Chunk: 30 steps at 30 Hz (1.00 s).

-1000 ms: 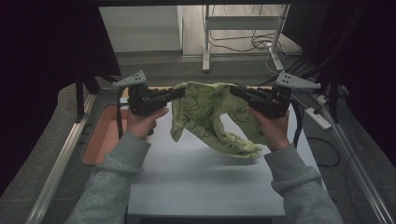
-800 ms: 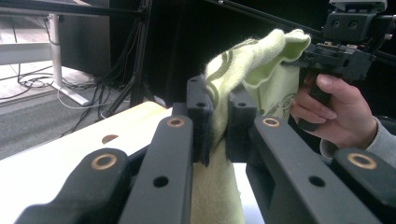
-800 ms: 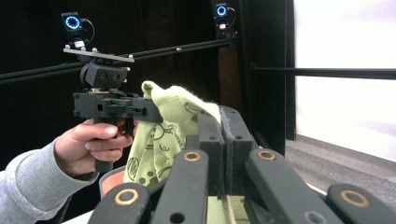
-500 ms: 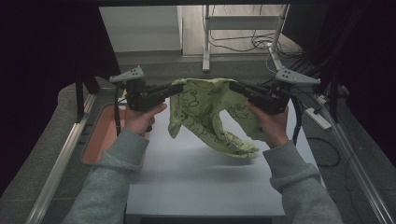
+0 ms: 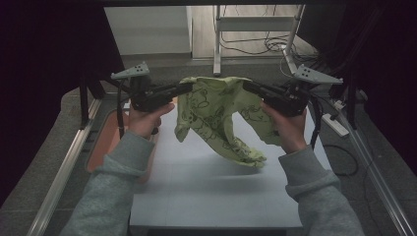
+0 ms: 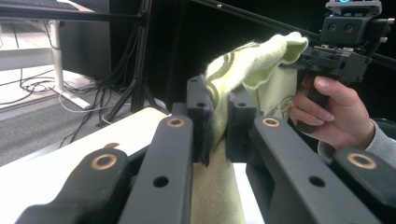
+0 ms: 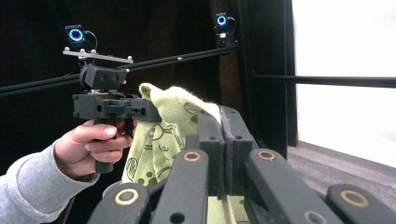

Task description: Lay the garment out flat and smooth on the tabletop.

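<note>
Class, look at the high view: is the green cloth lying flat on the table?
No, both grippers hold the green cloth up by its top edge, and it hangs crumpled.

White table (image 5: 206,196); orange tray, possibly, (image 5: 105,147) at its left edge; power strip (image 5: 337,125) on floor.

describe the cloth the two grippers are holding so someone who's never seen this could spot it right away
Look above the pale grey table, between the person's two raised hands. The left gripper and right gripper pinch a cloth that sags between them: light yellow-green with dark line drawings, the one soft, bright thing there.

Cloth (image 5: 221,118) lifted slightly higher, lower corner hanging looser.
</note>
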Motion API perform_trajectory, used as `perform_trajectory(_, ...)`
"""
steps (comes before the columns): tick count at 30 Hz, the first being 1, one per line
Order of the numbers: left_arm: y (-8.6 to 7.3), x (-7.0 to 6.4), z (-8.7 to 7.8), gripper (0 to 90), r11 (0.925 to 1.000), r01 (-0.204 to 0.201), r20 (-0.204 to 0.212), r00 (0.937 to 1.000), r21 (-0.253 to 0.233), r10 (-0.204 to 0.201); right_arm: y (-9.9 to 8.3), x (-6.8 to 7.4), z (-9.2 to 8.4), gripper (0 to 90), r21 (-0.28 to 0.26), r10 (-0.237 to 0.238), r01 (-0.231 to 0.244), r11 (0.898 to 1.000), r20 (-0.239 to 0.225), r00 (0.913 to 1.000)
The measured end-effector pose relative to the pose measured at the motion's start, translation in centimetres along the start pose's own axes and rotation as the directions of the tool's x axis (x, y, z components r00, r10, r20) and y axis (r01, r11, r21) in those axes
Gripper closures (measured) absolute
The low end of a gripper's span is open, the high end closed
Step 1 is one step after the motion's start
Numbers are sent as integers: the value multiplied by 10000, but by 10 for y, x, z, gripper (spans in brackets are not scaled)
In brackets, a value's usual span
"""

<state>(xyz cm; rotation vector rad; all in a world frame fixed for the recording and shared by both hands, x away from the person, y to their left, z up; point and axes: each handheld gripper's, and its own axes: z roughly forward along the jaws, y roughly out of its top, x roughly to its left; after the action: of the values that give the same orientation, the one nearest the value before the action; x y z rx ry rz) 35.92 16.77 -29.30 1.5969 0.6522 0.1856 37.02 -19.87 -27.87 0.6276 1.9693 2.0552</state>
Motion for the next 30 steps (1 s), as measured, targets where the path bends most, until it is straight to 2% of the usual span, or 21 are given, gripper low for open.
perform_trajectory(13, 18, -12, -9, 826, 9995, -298, -39, 9995, -115, 298, 17, 12, -4, 882, -204, -277, 275, 9994, -101, 9996)
perform_trajectory(23, 37, -25, -17, 826, 9972, -693, -31, 9976, -276, 692, 40, 23, -9, 882, -360, -617, 613, 9975, -96, 9980)
perform_trajectory(30, 44, -30, -21, 826, 9960, -816, 24, 9967, -374, 817, 50, 30, -13, 882, -486, -794, 787, 9957, -115, 9968)
